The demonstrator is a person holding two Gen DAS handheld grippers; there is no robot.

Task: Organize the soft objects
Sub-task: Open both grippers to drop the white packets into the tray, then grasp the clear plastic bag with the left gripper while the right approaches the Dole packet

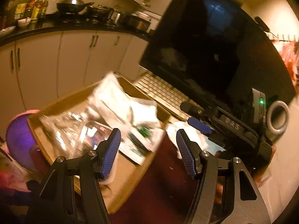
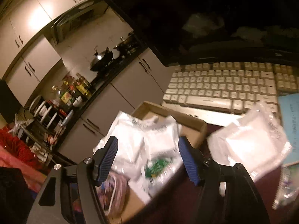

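Cardboard box, shallow and open-topped, on a dark red table; holds a heap of soft white plastic-wrapped packets, one with green print, some overhanging the near edge, plus what looks like a pinkish coiled item in the near corner, too blurred to identify. Loose white packet outside the box, to its right, in front of the keyboard and partly over a blue notebook; whether it lies flat cannot be told through the blur. Black monitor behind the keyboard. Left gripper: blue-padded fingers spread wide, nothing between them, above the box's near right edge. Right gripper: fingers likewise wide apart and empty, over the packets in the box; seen from the left wrist it sits at right, in front of the monitor. Purple ball beside the box's left side. Kitchen counter with wok and bottles behind.
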